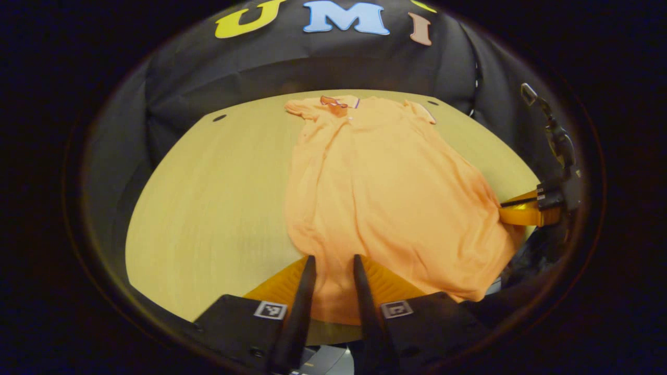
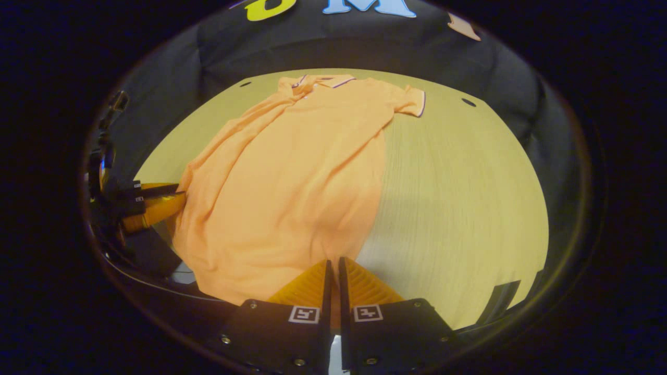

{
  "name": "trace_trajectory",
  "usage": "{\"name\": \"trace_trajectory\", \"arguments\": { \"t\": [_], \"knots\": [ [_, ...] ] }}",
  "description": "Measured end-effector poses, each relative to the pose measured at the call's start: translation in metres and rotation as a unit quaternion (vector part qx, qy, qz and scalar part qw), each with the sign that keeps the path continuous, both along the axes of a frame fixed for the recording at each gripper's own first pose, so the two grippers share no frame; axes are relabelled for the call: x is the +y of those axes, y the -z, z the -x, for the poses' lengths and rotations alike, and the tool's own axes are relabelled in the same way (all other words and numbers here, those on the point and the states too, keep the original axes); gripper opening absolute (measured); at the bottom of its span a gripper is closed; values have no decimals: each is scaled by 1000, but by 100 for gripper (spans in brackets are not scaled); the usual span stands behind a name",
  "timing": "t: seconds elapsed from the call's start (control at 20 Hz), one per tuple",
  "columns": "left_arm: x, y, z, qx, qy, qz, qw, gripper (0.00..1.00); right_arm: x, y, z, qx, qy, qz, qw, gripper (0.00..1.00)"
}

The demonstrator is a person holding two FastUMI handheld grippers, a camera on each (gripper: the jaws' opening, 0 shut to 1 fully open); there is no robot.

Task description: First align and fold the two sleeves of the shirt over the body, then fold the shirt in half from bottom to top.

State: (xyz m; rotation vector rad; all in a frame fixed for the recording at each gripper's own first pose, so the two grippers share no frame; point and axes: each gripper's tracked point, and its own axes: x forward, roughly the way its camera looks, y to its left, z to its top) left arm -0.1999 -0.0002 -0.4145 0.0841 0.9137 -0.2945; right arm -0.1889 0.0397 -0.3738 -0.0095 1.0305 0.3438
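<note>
Orange shirt (image 1: 375,192) lies flat on the wooden counter (image 1: 208,208), collar (image 1: 333,102) at the far edge, hem at the near edge toward both grippers. Sleeves look already turned in over the body, though the one at the far right in the right gripper view (image 2: 409,101) pokes out a little past the side seam.

Left gripper (image 1: 333,263): fingers part-way closed with hem cloth running between them; a gap shows on each side, so I cannot tell whether they truly pinch. Right gripper (image 2: 333,268): fingers drawn nearly together at the hem's other corner, a thin sliver of cloth in the slit; looks clenched on the shirt.

Judged step: bottom-to-top fold, about to lift the hem.

Risks:
- Left hold may be loose. If that corner slips on the lift, the hem goes up skewed and the fold lands crooked.
- Fingers may catch only the top layer; the lower layer would stay behind and bunch.
- Body cloth is wrinkled lengthwise; carrying the hem over without tension would trap creases.
- Uneven travel of the two hands could drag the tucked sleeves back out.
- Hem sits right at the counter's near edge; slack could drop off it.
</note>
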Motion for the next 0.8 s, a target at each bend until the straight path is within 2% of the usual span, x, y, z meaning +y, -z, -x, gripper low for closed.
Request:
{"name": "trace_trajectory", "arguments": {
  "t": [0.05,0.1,0.15,0.6,0.8],
  "knots": [
    [0,-1,-1,0,-2,4,1000,27,0,-1,-1,8,5,-5,1000,10],
    [2,-2,-3,0,-13,10,1000,27,0,-4,1,11,13,-13,1000,10],
    [1,0,-4,3,-21,16,1000,9,1,-2,-3,16,15,-15,1000,0],
    [-1,-3,-10,25,-17,-6,1000,6,1,-3,-4,17,5,-2,1000,0],
    [3,-21,-29,19,-37,9,999,6,7,-14,-14,15,11,-20,1000,0]
  ]
}}
